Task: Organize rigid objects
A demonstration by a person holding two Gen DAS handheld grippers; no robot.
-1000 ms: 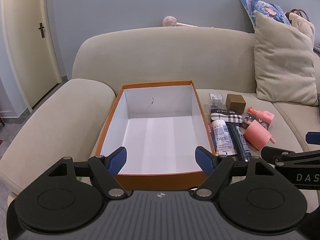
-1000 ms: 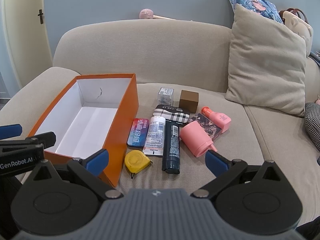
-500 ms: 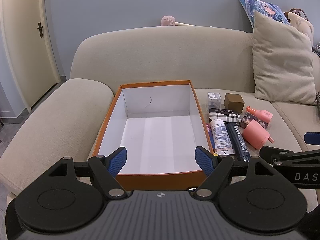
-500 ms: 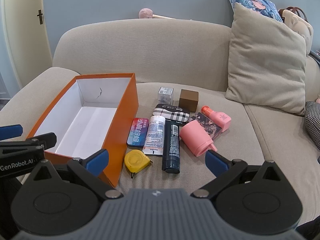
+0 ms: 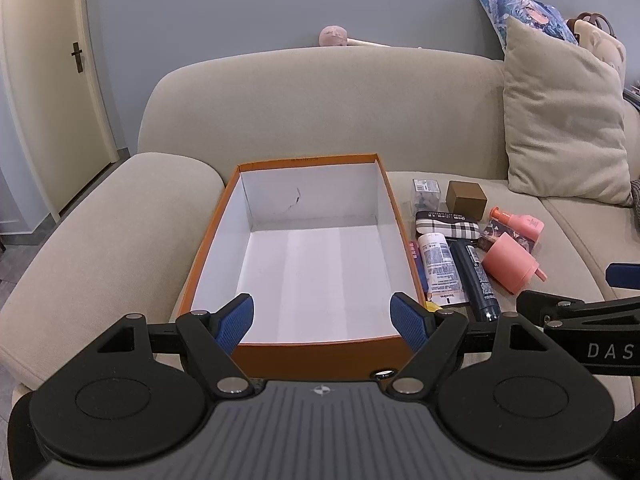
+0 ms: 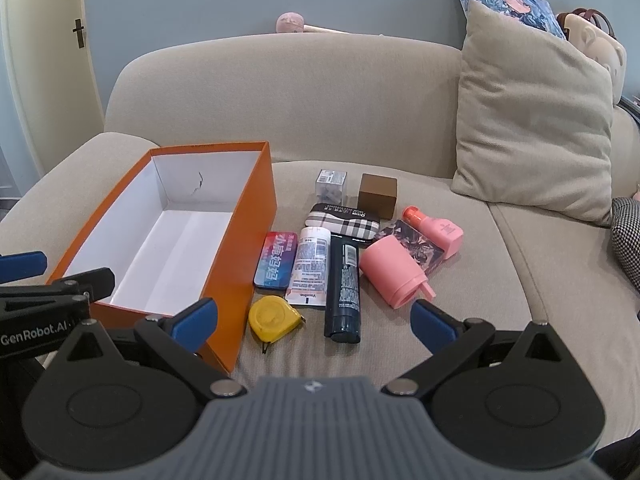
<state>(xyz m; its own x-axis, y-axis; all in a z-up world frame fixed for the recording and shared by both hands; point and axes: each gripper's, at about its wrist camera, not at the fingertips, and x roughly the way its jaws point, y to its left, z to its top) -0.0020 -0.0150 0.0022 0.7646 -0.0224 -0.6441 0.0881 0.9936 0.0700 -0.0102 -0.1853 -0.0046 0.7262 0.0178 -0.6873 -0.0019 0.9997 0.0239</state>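
Grippers, left (image 5: 322,318) and right (image 6: 314,316), hung spread and empty; the tape (image 6: 273,317) nearest the box (image 6: 256,216) looked the easiest first pick.

You have a beige sofa (image 6: 460,304), a cushion (image 6: 532,120), possibly a pink toy (image 6: 291,23) behind, and a door (image 5: 44,92).

Left gripper (image 5: 322,318) spread before box (image 5: 316,350).
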